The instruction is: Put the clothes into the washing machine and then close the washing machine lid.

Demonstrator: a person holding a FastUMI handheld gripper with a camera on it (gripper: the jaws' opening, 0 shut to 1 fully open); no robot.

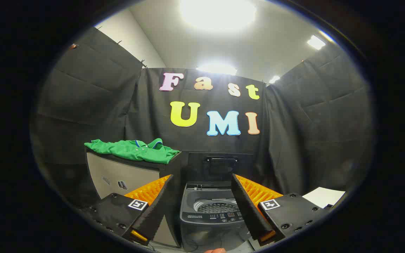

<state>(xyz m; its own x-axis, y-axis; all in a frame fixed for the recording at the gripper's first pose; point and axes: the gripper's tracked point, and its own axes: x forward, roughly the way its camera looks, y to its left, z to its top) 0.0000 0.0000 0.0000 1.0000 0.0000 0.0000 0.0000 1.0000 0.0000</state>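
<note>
A green shirt lies crumpled on top of a grey cabinet, its long axis running left to right, collar toward the right end; the cabinet's base is cut off from sight. The gripper is spread wide, its 2 fingers holding nothing. Beyond and between them stands the washing machine, its lid raised upright, the drum partly hidden by the fingers.

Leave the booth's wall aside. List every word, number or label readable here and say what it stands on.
Control panel of the grey top-loading washing machine: small print, too blurred to read.
Square black-and-white markers on the hand-held gripper: patterns, no words.
Green polo shirt: no text visible.
The gripper's fingers stand open and empty, either side of the machine.
</note>
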